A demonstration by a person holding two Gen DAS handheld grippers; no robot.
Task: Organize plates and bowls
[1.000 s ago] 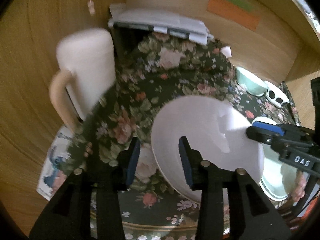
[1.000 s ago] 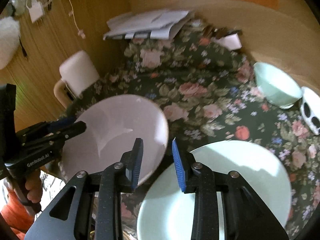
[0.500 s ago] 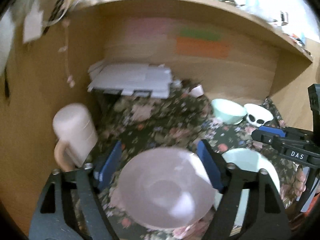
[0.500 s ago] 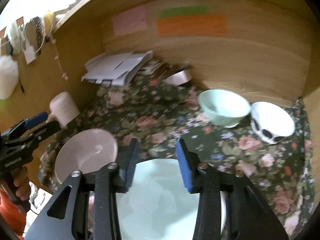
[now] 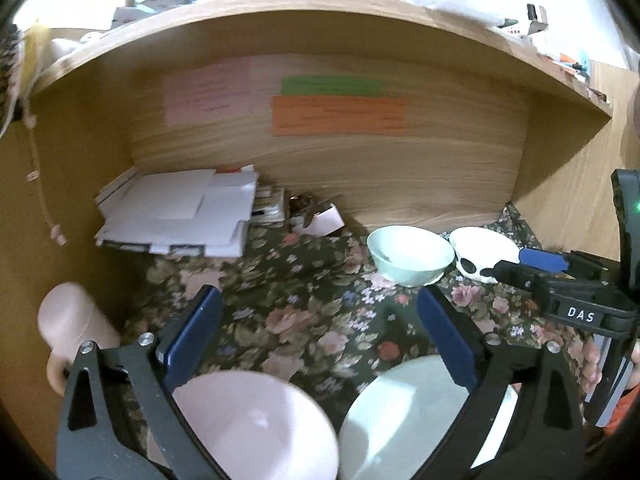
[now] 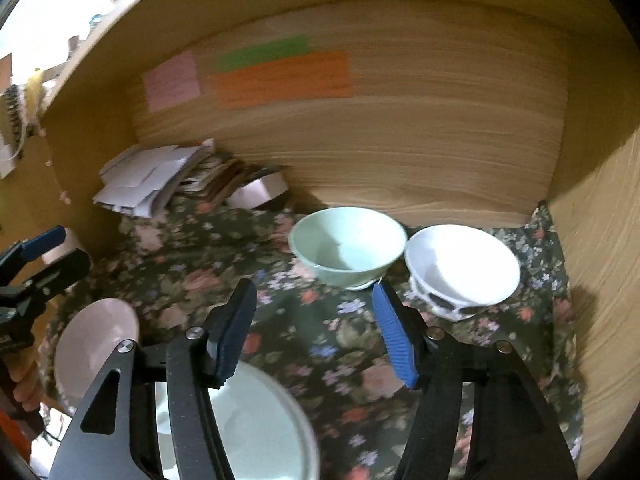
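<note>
Both tools are matte black plastic frames with triangular cut-outs in the arms and small silver screws at the joints. The left gripper (image 5: 318, 336) carries smooth dark-blue pads (image 5: 188, 336). The right gripper (image 6: 314, 330) has ribbed blue pads (image 6: 394, 338), and white letters "DAS" on its side. An orange sleeve (image 5: 624, 408) shows at the right edge.
</note>
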